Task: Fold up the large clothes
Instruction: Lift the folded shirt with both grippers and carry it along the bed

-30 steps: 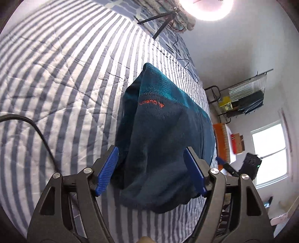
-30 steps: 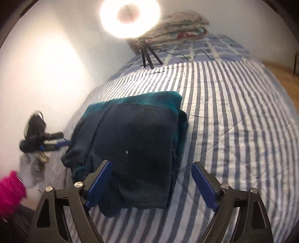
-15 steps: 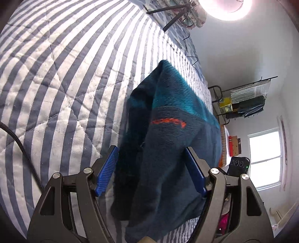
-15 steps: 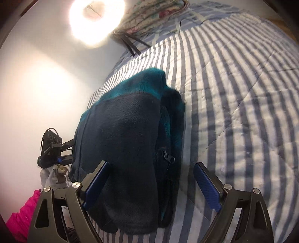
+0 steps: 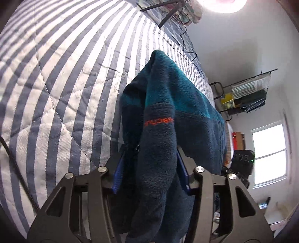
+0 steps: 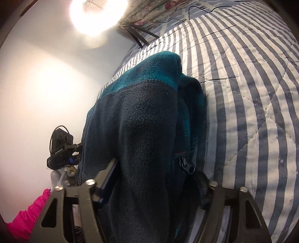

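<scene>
Clearly both claws are closing on one fleece jacket (image 5: 168, 119), a thick navy garment with a teal upper band, which is lying folded in a bundle at the near edge of a bed under a striped quilt (image 5: 61, 78), its lower hem drooping over the side. The left claw (image 5: 151, 175) is taking a fold of the navy pile between its blue pads, its jaws having just been closing with the cloth between them, and the pads are pressing the fleece on both sides. The right claw (image 6: 153, 179) is doing the same at the other corner, its jaws likewise having just been closing, gripping several layers beside the zipper pull (image 6: 186, 166). Judging by the deep nap and rounded folds, the jacket is soft, bulky and light, so it is likely sagging wherever it is unsupported; thick layers are giving the pads plenty to bite, though a stacked fold could slip apart if only the outer layer is caught. Holding both near corners, well apart, seems the sensible hold. Counting: one jacket, two claws, one quilt, one ring light (image 6: 97, 16), one tripod-mounted camera (image 6: 61, 147).
</scene>
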### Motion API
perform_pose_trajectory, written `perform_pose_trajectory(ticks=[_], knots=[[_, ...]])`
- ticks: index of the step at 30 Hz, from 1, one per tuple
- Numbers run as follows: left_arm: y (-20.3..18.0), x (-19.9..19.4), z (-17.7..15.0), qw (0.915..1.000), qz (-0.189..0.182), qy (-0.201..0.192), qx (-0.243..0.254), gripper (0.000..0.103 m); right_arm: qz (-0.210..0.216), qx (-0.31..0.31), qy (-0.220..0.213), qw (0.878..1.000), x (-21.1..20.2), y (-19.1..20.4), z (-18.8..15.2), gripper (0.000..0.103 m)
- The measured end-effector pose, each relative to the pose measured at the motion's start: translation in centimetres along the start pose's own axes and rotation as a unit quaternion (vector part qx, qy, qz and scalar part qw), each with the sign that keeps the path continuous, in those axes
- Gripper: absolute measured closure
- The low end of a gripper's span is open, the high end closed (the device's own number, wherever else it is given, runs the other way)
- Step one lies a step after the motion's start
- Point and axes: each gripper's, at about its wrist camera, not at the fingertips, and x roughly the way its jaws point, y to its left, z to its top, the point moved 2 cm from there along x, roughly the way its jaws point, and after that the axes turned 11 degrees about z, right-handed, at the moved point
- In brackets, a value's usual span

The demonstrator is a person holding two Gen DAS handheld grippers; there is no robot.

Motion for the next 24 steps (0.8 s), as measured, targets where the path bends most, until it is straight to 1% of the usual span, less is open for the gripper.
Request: perform_pose_trajectory(ticks=[2,4,5,8,13,18,24], knots=[[-0.5,-0.3,-0.2,0.9998,0.013,-0.009,0.009,0.062,-0.002,-0.005,0.001,1.000,-0.2,0.3,-0.2,0.044],[-1.0,-0.6,-0.4,0.9992,0.028,-0.017,0.022,0.067,-0.011,-0.012,0.002,1.000,0.1,0.7,0.0,0.053],[-1.4,-0.8,-0.5,0.9986,0.036,-0.022,0.031,0.070,-0.015,-0.015,0.002,1.000,0.3,0.8,0.4,0.055],[-2.3,-0.9,-0.5,0.9967,0.057,-0.032,0.049,0.073,-0.040,-0.028,0.003,0.999,0.7,1.7,0.8,0.060],[-3.1,-1.4,-0.9,0.9944,0.074,-0.043,0.063,0.077,-0.093,-0.063,0.010,0.994,1.3,3.6,1.2,0.069],[-4.3,-2.1,-1.1,0.9916,0.086,-0.054,0.080,0.079,-0.150,-0.112,0.017,0.982,1.8,6.3,1.7,0.072],[-5.6,-2.9,-1.5,0.9890,0.088,-0.061,0.101,0.080,-0.194,-0.160,0.018,0.968,1.9,8.4,2.2,0.074]])
